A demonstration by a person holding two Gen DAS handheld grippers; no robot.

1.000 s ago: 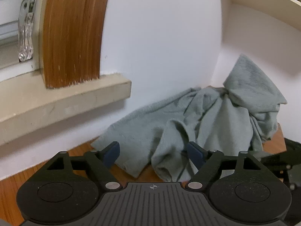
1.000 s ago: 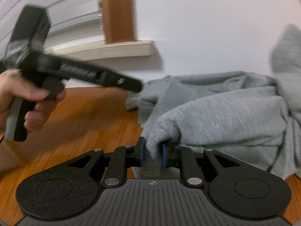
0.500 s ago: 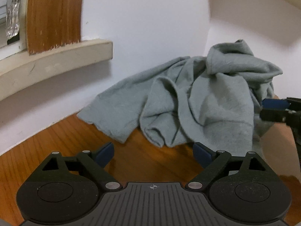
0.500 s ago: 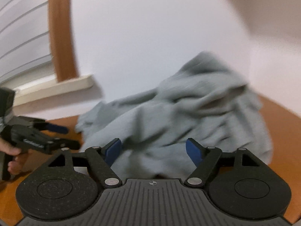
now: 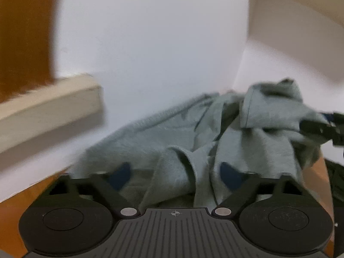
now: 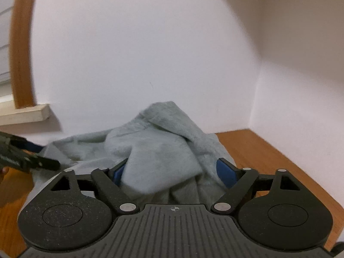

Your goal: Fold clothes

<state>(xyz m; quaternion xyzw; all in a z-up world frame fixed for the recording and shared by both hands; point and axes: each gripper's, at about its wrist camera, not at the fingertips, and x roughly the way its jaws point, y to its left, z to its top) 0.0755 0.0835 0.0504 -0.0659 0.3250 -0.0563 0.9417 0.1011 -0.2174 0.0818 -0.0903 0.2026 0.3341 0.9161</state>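
The right gripper (image 6: 172, 172) had released the grey garment (image 6: 159, 148); its jaws stood apart. The left gripper (image 5: 175, 176), closing around a fold, began a regrasp.

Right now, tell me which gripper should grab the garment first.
Probably left. The left gripper has jaws closing around a raised fold of the garment. The right gripper straddles a bulkier bunch, jaws wide.

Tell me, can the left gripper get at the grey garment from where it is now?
Probably yes. The left gripper already has a fold of the grey garment between its closing jaws, with nothing else in between. The right gripper stands open over the other side of the heap.
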